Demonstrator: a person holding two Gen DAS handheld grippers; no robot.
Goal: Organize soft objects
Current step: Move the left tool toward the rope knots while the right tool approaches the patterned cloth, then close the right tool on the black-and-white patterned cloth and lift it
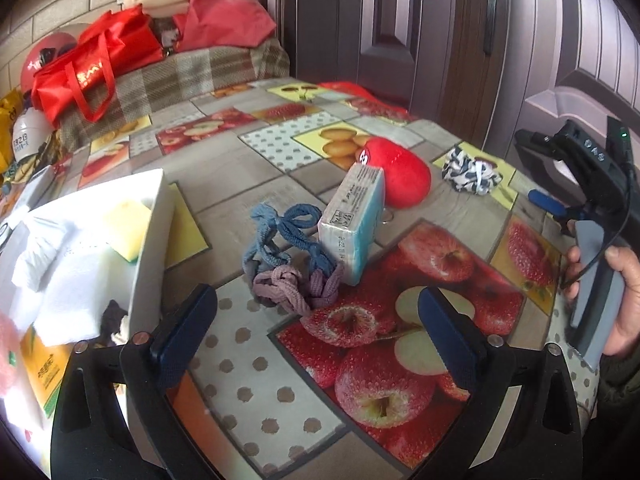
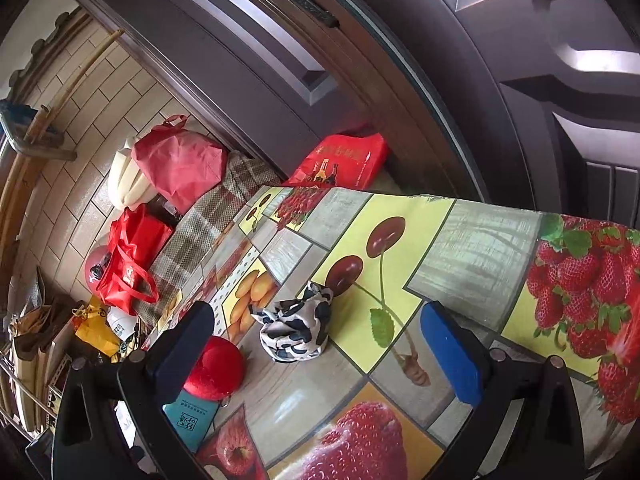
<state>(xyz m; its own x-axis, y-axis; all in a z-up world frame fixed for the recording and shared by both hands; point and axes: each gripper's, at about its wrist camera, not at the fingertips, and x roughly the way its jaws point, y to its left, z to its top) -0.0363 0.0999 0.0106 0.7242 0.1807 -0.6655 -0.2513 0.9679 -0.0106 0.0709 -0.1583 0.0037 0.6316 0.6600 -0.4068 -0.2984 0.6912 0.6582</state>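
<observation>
My left gripper [image 1: 316, 332] hangs wide and empty over the knotted cords [image 1: 290, 256]; closing could perhaps topple the tissue pack [image 1: 354, 220] leaning beside them.

At the lower left of the left wrist view we see a pink fuzzy thing [image 1: 9, 356] cut off by the frame edge, so we cannot name it. Inside the white box [image 1: 154, 248], a dark scrap [image 1: 113, 316] is too blurred to identify. In the right wrist view, the left finger of the hand-held gripper hides part of the red plush [image 2: 216, 368] and the teal packet [image 2: 192, 420]. The print on that packet is too small for us to read.
</observation>
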